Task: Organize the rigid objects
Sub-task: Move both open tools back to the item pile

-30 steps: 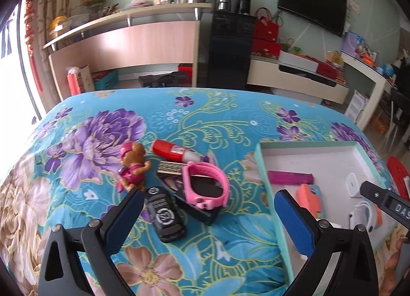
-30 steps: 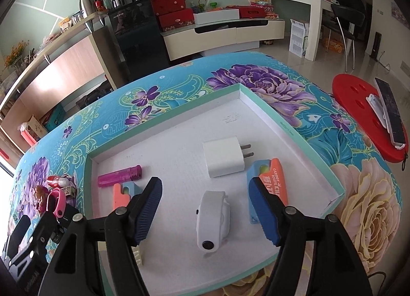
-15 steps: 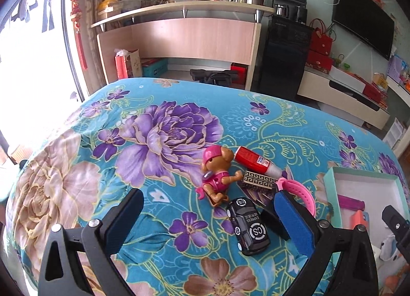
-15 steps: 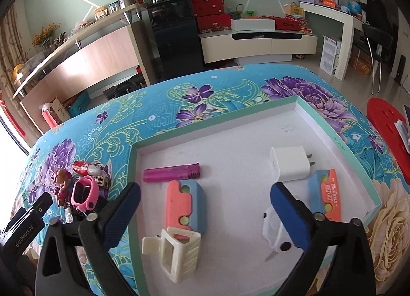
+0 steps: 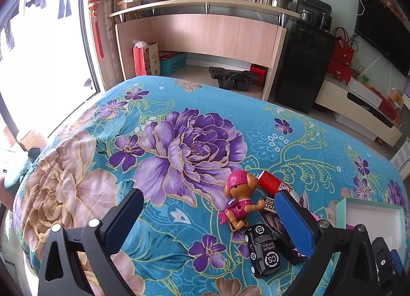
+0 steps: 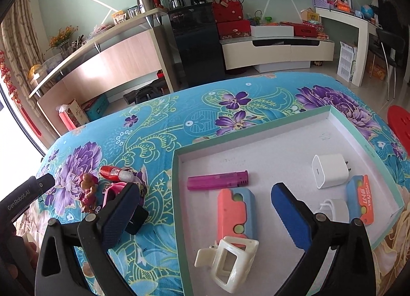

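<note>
On the table, the tray lies to the right, holding a lighter, a charger to its right and a clip nearest the camera. Left of the tray sit a toy dog, a tube behind it and a toy car in front

The black toy car reads "EXPRESS" on its roof, with "CS" in circles at both ends. The left gripper's black body carries "GenRobot.AI" in white.
</note>
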`<action>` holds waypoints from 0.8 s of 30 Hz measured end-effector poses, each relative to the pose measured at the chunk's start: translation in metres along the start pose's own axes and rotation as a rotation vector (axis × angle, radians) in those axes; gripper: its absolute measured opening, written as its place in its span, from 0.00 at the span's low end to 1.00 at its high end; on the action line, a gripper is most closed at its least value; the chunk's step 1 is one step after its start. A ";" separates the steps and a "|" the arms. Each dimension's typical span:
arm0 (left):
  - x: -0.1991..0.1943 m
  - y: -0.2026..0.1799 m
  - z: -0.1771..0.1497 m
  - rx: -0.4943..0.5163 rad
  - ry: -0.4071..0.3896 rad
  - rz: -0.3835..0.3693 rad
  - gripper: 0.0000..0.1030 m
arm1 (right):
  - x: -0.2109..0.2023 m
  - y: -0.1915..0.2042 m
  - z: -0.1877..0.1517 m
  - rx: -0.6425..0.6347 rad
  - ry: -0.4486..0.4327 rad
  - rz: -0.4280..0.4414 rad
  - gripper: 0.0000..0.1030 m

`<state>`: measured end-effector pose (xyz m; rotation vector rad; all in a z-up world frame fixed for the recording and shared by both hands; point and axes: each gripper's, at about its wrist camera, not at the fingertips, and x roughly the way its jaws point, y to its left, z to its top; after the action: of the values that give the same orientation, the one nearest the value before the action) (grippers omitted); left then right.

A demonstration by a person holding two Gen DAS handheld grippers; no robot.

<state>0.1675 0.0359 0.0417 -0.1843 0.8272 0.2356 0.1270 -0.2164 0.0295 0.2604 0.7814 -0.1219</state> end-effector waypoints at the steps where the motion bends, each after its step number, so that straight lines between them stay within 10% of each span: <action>1: 0.001 0.000 0.000 0.002 -0.004 -0.006 1.00 | 0.001 0.000 -0.001 0.005 0.005 0.007 0.99; 24: 0.033 0.051 -0.017 -0.106 0.047 -0.049 1.00 | 0.023 0.040 -0.009 -0.086 0.077 0.075 0.99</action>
<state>0.1633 0.0847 0.0020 -0.3104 0.8560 0.2302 0.1458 -0.1758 0.0144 0.2138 0.8498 -0.0077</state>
